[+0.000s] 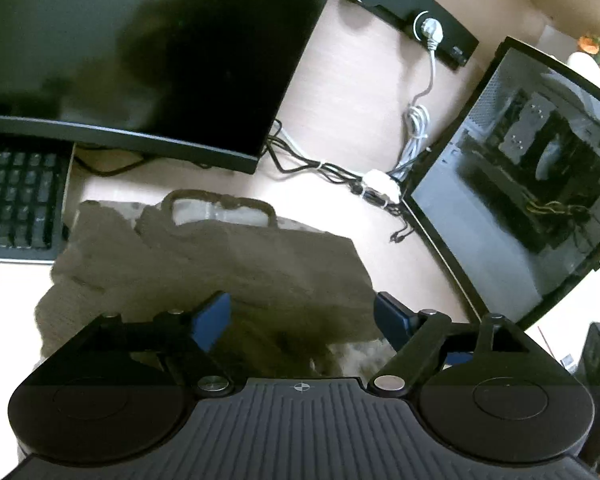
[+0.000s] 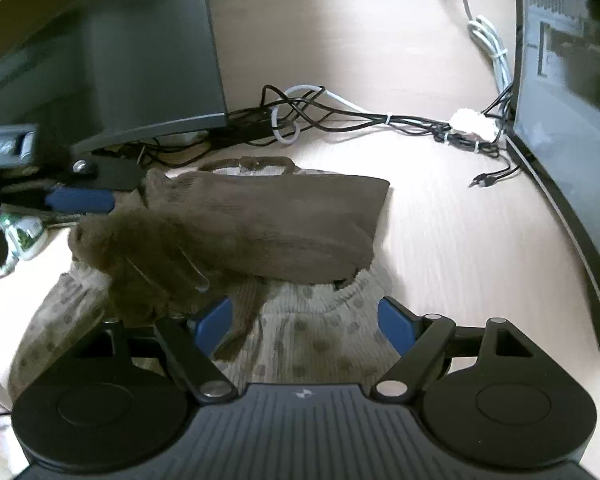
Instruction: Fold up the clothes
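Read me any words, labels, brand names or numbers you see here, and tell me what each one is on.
No readable text.
Keyboard: key legends too blurred to read.
Right gripper: small white mark on its body, a logo, not letters.
Left gripper: a crosshair mark only.
Green-labelled bottle: print too blurred to read.

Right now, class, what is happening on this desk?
A person is folding a brown sweater on a desk, with a hand-held gripper in each hand. The sweater lies partly folded between a monitor and a computer case, with cables behind it. The left hand-held gripper and the right hand-held gripper both hang open over the cloth; neither is pinching it. The light dotted inside of the sweater shows at the near edge.
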